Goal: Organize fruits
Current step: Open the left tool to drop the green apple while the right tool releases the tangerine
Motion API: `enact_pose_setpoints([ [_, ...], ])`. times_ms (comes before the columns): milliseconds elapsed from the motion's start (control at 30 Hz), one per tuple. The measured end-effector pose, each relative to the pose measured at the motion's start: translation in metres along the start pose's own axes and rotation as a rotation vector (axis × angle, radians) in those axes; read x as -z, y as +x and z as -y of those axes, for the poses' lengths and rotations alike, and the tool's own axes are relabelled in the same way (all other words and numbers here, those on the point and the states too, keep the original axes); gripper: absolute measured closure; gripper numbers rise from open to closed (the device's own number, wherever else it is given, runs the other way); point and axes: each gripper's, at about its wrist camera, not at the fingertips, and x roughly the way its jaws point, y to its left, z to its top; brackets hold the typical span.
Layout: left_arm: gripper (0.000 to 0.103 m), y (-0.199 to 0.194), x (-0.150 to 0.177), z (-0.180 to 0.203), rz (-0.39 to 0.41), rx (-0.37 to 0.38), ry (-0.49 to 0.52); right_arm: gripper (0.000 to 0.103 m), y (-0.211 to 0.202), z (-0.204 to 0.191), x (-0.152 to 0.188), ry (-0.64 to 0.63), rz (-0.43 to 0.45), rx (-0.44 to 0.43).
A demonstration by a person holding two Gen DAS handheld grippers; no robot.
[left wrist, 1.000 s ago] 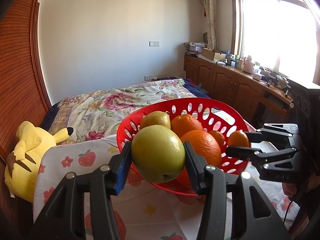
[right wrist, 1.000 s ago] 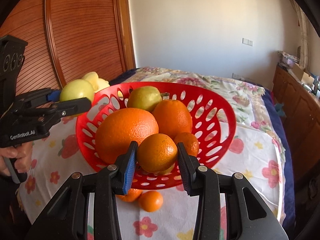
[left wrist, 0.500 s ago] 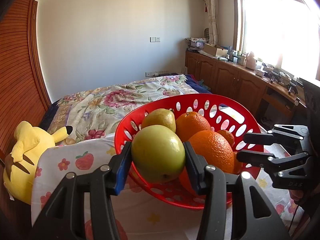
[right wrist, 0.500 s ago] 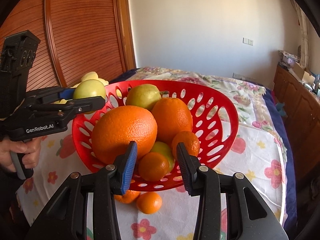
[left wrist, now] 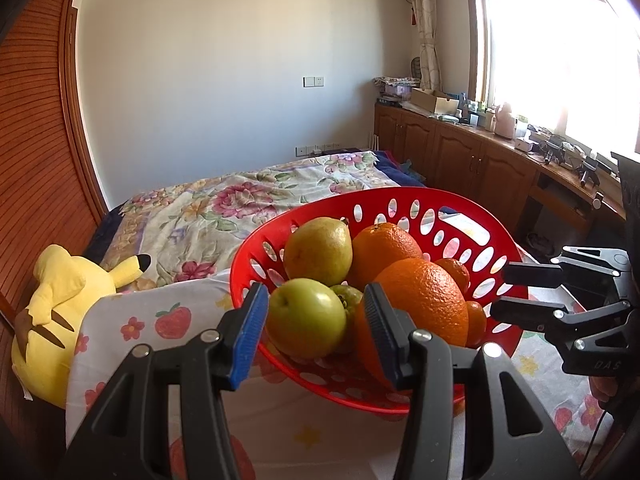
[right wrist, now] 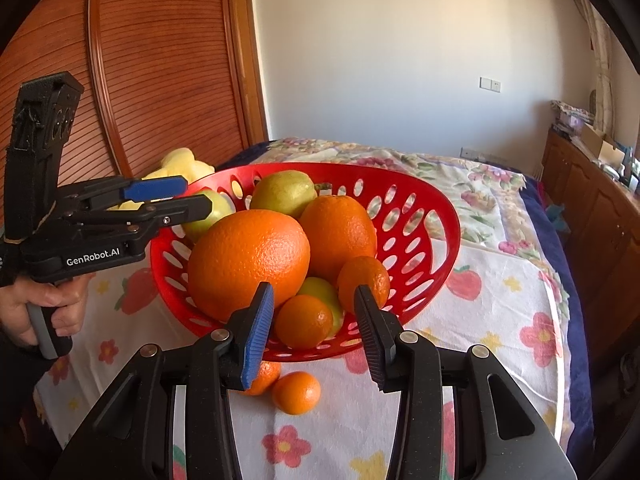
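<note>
A red perforated basket (left wrist: 404, 204) (right wrist: 420, 208) stands on a flowered cloth and holds a pear (left wrist: 318, 250), two big oranges (right wrist: 248, 256), small mandarins (right wrist: 304, 322) and a green apple (left wrist: 306, 318). My left gripper (left wrist: 316, 322) is open at the basket's near rim, its pads apart on either side of the apple, which rests in the basket. My right gripper (right wrist: 314, 326) is open at the opposite rim, with a small mandarin lying in the basket between its pads. Two mandarins (right wrist: 296, 392) lie on the cloth under the right gripper.
A yellow plush toy (left wrist: 60, 312) lies at the cloth's left edge by a wooden wardrobe (right wrist: 160, 60). A flowered bedspread (left wrist: 240, 208) stretches behind the basket. Wooden cabinets (left wrist: 480, 164) with clutter run under the window on the right.
The left gripper has opened and the green apple now rests in the basket. The right gripper let go of its small mandarin, which dropped into the basket, and has opened wider.
</note>
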Motion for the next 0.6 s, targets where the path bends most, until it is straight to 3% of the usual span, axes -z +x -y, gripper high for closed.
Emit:
enact_pose_setpoints([
  [600, 0.047, -0.053, 0.023, 0.011, 0.049, 0.033, -0.033, 0.061, -0.04, -0.008, 0.015, 0.022, 0.033, 0.016],
])
